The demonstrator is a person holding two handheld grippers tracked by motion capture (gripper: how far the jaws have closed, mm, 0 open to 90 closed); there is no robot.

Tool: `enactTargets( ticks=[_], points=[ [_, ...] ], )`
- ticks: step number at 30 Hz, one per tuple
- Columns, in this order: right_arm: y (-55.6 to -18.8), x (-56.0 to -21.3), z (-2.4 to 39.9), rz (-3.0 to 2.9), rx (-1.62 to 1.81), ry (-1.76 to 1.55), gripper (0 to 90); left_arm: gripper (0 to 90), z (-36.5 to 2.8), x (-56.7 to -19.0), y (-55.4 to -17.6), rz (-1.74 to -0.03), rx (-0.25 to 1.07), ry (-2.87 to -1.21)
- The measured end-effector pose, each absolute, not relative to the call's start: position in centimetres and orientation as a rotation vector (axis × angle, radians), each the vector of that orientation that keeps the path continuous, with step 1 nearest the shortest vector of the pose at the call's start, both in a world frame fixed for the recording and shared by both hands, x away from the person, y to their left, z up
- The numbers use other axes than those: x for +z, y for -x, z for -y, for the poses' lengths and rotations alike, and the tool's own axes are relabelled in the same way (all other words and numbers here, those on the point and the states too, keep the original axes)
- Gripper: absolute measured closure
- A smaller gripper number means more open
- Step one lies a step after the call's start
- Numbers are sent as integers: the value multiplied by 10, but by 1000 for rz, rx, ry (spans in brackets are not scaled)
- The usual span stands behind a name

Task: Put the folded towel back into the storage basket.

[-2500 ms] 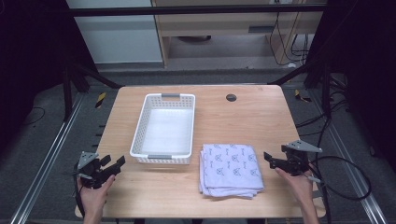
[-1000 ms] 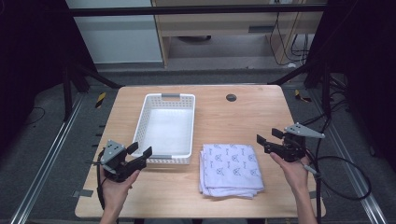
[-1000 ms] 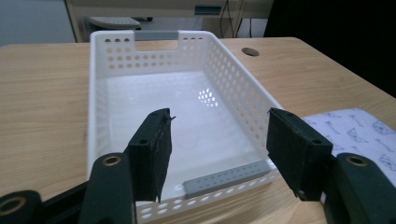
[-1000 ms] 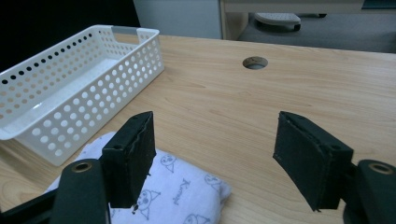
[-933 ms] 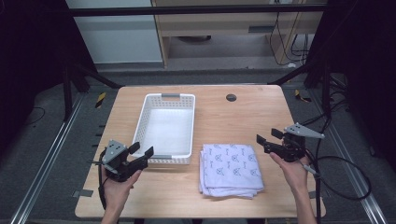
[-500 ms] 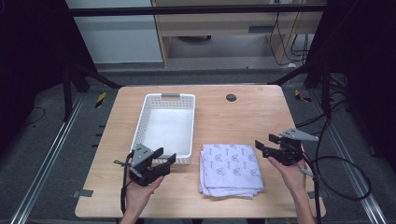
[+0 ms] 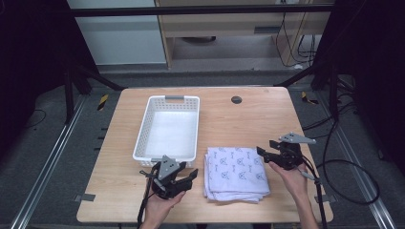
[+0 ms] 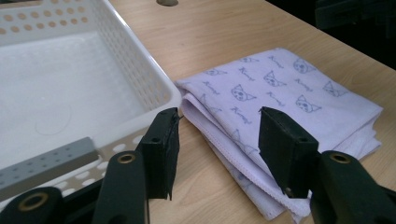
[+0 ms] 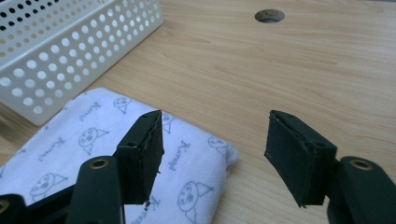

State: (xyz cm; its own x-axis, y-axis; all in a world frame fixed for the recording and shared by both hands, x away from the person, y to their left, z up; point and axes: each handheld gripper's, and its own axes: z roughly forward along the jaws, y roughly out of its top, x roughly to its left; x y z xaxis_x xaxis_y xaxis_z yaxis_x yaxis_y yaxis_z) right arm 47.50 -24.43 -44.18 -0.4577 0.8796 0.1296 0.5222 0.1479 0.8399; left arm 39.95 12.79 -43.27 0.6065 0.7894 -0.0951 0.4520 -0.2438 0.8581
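1. One white basket (image 7: 168,129) is set left of the table's (image 7: 248,117) centre, its long axis running front to back.
2. The left gripper (image 7: 184,177) is held spread near the front edge, its jaws having just been closing, nothing between them.
3. One folded cloth (image 7: 236,172) lies flat toward the front edge, slightly longer front to back.
4. The right gripper (image 7: 265,151) is held spread at the cloth's right far corner, jaws likewise just closing on nothing.

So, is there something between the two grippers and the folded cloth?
Nothing visible. The left gripper and right gripper, jaws open and just closing in, face opposite edges of the folded cloth over bare table.
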Motion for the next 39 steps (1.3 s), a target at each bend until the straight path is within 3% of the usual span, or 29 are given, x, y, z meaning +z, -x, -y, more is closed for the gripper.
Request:
enactTargets(
  ticks=[17, 39],
  points=[
    [-482, -461, 238, -2096, 1175, -1351, 371, 477, -97, -460, -396, -973, 399, -2003],
    [-497, -484, 226, -2169, 1092, -1400, 417, 353, -74, -487, -420, -1036, 305, -2049]
  ],
)
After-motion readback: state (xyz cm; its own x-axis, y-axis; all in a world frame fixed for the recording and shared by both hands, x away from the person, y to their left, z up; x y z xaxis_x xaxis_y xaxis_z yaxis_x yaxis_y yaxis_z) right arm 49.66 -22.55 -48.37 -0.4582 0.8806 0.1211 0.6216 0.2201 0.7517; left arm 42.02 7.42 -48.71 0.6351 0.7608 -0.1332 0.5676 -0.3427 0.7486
